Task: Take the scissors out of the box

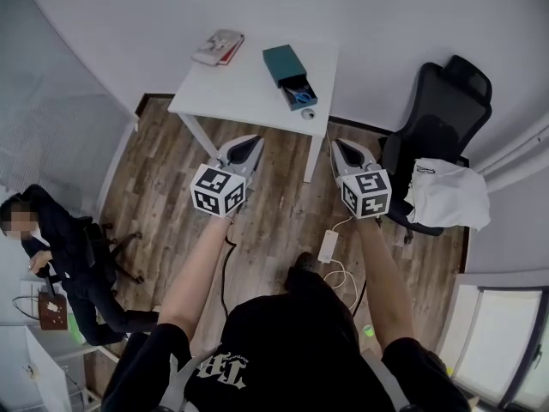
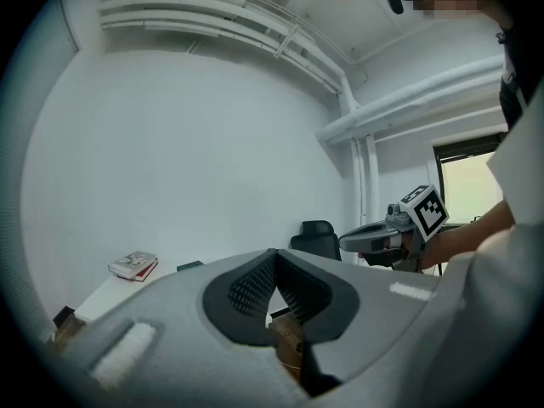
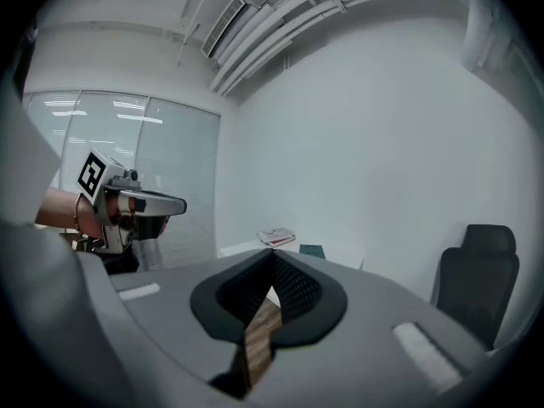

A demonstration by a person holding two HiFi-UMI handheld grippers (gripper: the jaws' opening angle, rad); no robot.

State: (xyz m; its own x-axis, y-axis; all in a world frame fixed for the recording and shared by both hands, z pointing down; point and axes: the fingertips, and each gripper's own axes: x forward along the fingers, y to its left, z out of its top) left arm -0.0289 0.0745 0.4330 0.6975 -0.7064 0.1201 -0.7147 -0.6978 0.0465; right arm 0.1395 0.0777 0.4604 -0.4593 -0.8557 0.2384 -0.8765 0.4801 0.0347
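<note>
We hold both grippers shut and empty: the left gripper (image 1: 255,142) and the right gripper (image 1: 337,144) each have their jaws pressed together with nothing between. The scissors (image 1: 301,97) lie in the open near end of the teal box (image 1: 283,62) on the white table (image 1: 232,88), well ahead of us and between the two tips. Their length seems to run along the box, away from us. We judge the right gripper slightly nearer.
</note>
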